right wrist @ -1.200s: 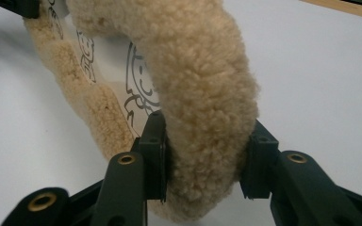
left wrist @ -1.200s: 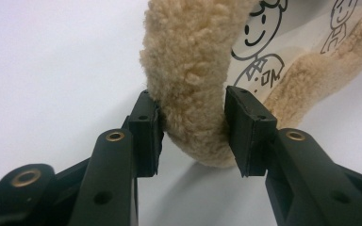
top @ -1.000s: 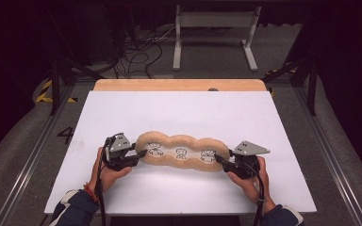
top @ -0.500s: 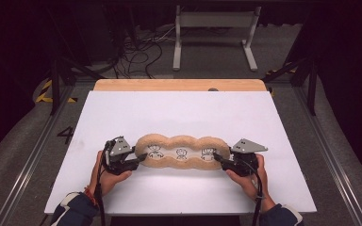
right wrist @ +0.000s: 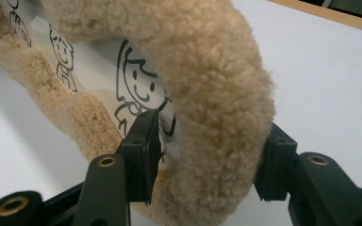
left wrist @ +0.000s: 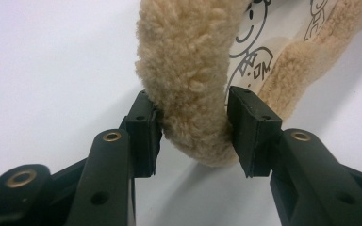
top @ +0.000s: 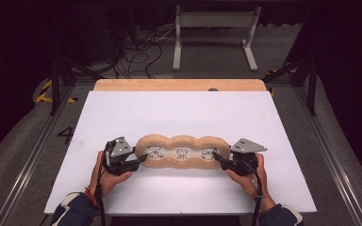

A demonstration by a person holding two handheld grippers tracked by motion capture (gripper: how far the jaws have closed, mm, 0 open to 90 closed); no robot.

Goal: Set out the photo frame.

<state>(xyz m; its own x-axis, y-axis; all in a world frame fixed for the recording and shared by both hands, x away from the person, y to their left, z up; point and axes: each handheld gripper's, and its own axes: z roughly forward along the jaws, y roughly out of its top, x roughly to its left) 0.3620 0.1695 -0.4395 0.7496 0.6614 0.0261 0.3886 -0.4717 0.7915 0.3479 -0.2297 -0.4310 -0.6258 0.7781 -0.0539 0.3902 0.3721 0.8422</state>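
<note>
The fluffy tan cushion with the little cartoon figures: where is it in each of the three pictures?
High view: the cushion lies across the white table, lower middle, between both grippers.
Left gripper view: its fluffy rim comes down from the top centre into the jaws.
Right gripper view: its rim arcs from the top left down between the jaws.
Shared landmark: the cartoon figures on its pale inner panel.

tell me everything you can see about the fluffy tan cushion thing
The cushion is long with a wavy, three-lobed outline: a raised tan fleece rim around a pale flat middle printed with three black cartoon figures. It lies lengthwise on the white table. The left hand-held gripper and right hand-held gripper each straddle one end's rim.
</note>
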